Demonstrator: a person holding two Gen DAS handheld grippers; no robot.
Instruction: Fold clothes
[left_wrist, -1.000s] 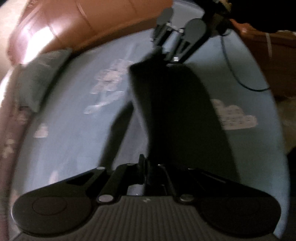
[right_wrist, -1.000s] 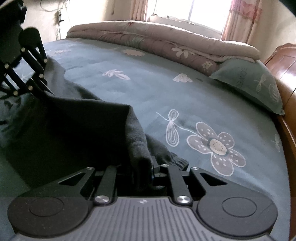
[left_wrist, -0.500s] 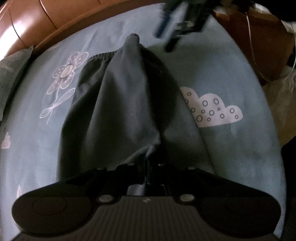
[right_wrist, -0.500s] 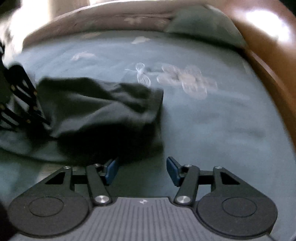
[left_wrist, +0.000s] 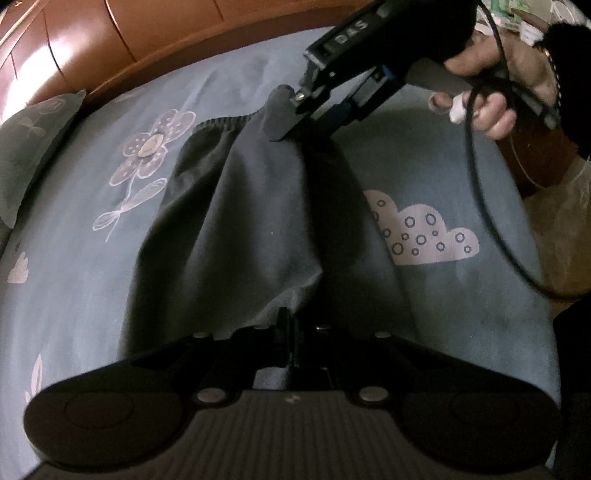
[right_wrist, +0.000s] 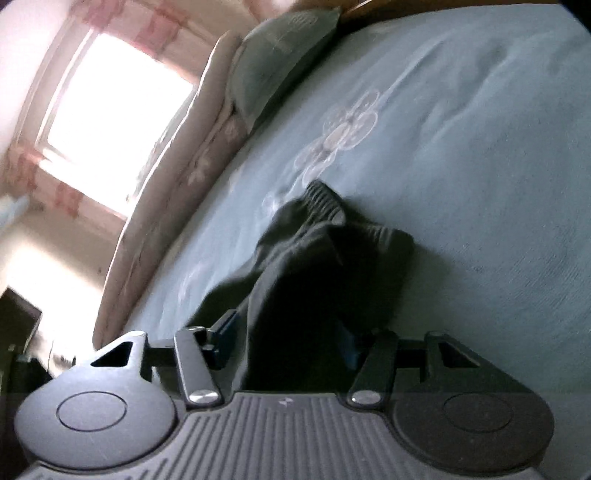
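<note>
A dark grey garment (left_wrist: 236, 221) with a ribbed elastic waistband (right_wrist: 325, 201) lies lengthwise on the blue flowered bedsheet (left_wrist: 74, 277). My left gripper (left_wrist: 286, 321) is shut on the garment's near end, which bunches into the pinch. My right gripper (left_wrist: 306, 129) is at the far waistband end, held by a person's hand (left_wrist: 491, 92). In the right wrist view the right gripper (right_wrist: 288, 343) is rolled on its side. Its jaws are closing with a fold of the dark cloth between them, and the blue pads (right_wrist: 225, 330) stand apart.
A wooden headboard (left_wrist: 147, 37) runs along the far side, with a green pillow (left_wrist: 29, 140) at the bed's left. A folded floral quilt (right_wrist: 177, 177) lies under a bright window (right_wrist: 110, 122). A black cable (left_wrist: 476, 184) hangs from the right gripper over the bed's edge.
The right gripper let go of the garment's end, opened, rolled onto its side and came back around the waistband end. The garment sank flat onto the bed. The left gripper kept its hold.
</note>
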